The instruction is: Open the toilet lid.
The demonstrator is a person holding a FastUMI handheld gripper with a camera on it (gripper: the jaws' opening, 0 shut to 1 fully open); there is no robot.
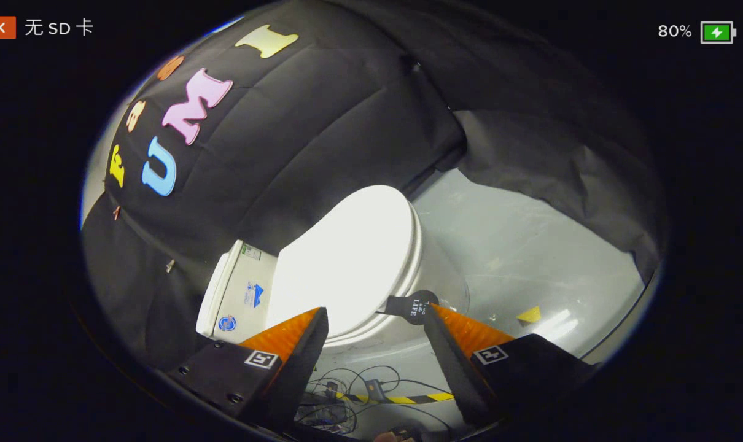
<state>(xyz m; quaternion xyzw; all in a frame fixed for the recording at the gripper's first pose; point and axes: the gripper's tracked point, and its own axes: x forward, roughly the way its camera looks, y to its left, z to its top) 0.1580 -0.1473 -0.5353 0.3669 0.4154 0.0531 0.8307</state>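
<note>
Lid (347, 258) shut; tongs (376, 314) spread just short (tilted).

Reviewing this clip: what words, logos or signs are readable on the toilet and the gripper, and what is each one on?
"LIFE": on the black tab at the toilet lid edge, just ahead of the open gripper's right finger; the smaller print above it is too small to read.
Stickers on the tank: too small to read.
Square markers on both fingers: coded patterns, no words.

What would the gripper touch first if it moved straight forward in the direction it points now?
Probably the closed toilet lid, which lies just ahead between the open fingers of the gripper. The small black tab at the lid's edge is near one fingertip; depth is unclear.
</note>
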